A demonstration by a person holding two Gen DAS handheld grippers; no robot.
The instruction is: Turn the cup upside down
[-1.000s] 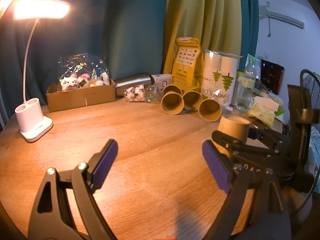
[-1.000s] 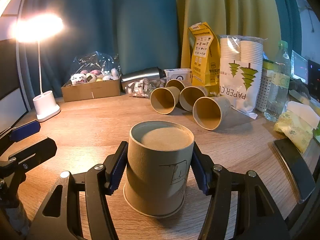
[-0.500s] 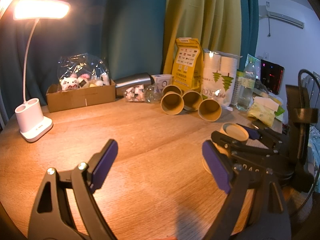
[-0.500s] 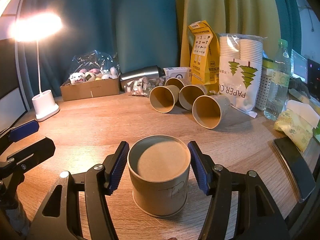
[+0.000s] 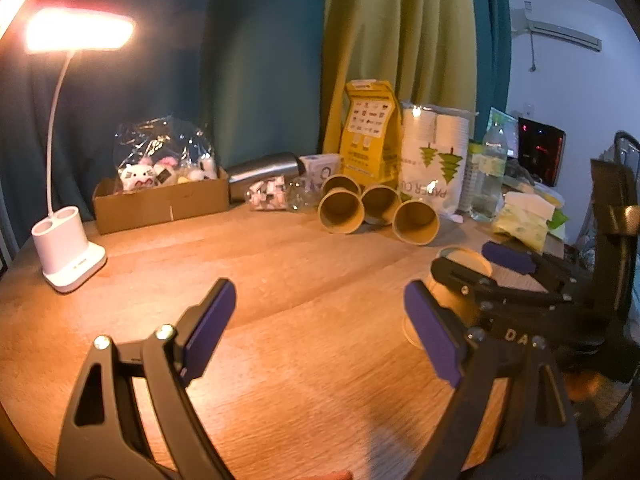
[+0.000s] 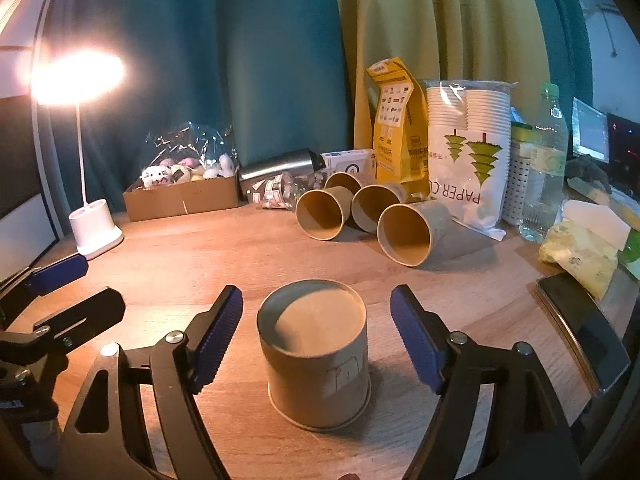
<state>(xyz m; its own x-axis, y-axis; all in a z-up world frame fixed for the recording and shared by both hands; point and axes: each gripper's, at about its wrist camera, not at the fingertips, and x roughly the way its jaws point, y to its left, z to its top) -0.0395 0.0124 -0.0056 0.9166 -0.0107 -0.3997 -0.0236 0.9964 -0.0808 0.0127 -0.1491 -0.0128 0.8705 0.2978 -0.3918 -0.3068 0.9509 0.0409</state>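
My right gripper (image 6: 316, 336) gapes wide around the upturned cup (image 6: 318, 360) — light, crushable paper, I judge — best held gently mid-wall.

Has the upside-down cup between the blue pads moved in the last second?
Yes. The cup came down onto the table, dropping relative to the fallen cups behind it, and the right gripper has opened, pads apart from its sides.

The cup bag (image 6: 468, 168) reads "PAPER C"; gripper frame (image 5: 516, 334) "DA".
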